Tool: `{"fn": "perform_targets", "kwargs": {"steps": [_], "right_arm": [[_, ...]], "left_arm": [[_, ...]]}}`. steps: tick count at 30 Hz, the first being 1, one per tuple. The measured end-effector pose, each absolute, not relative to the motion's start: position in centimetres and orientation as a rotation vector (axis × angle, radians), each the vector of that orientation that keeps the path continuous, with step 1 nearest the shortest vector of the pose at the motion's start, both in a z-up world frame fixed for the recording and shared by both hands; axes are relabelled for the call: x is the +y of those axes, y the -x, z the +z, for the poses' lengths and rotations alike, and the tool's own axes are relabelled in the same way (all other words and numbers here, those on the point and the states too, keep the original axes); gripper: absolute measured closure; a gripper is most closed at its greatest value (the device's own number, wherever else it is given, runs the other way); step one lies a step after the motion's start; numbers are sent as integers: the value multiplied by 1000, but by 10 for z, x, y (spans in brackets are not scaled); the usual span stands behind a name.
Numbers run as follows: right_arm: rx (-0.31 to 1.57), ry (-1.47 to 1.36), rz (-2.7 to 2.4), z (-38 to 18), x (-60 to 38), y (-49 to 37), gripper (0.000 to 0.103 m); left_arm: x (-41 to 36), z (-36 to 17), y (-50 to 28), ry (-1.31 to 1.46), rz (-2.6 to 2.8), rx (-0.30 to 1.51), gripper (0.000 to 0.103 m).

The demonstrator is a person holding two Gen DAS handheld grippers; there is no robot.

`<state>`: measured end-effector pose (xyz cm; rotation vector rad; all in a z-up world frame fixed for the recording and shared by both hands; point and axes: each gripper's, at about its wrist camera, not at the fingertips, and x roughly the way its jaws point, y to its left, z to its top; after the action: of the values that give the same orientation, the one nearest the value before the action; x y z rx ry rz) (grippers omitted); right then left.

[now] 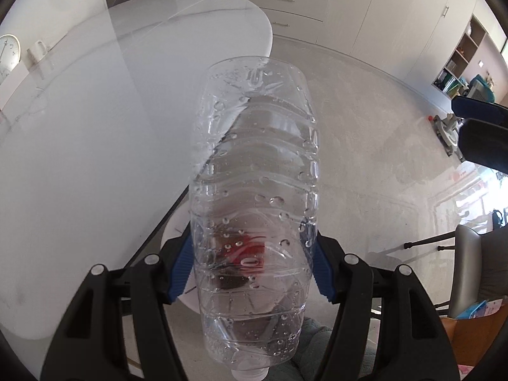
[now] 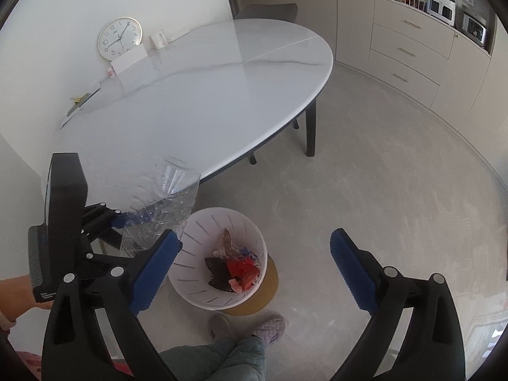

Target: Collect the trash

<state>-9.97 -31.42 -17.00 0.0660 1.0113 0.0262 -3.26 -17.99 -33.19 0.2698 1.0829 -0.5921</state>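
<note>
Clear ribbed plastic bottle (image 1: 254, 190), droplets inside, cap end nearest the camera, held above a white slotted trash bin (image 2: 219, 222) with red and dark scraps.

Clear plastic bottle (image 1: 254, 190) between left gripper (image 1: 252, 273) fingers (image 1: 181, 270), cap down

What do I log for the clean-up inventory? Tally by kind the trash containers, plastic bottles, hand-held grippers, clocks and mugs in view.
White slotted wastebasket: 1
Clear plastic bottle: 1
Hand-held grippers: 2, left hand-held gripper, right hand-held gripper
Round wall clock: 1
White mug: 1
Total: 6
</note>
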Motion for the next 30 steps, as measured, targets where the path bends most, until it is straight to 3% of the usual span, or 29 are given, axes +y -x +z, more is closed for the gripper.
{"fn": "perform_targets", "kwargs": {"steps": [3,6,19,23,25,30], "right_arm": [[1030,-89,3,-180,-321,103,7],[1042,-113,-10,-187,-325,103,7],[1037,-119,-7,-188,-311,101,7],[1025,-124,-10,-178,-307,100,7],[1018,-125,-13,-170,-304,99,2],[1003,-101,-11,-151,-290,99,2]], "left_arm": [[-181,-341,25,-281,-592,1090,40],[-184,-338,24,-298,-584,1074,27],[-186,-316,28,-305,-594,1054,25],[-176,-294,36,-270,-576,1059,17],[-166,-276,43,-245,-561,1048,12],[-142,-236,60,-225,-499,1037,8]]}}
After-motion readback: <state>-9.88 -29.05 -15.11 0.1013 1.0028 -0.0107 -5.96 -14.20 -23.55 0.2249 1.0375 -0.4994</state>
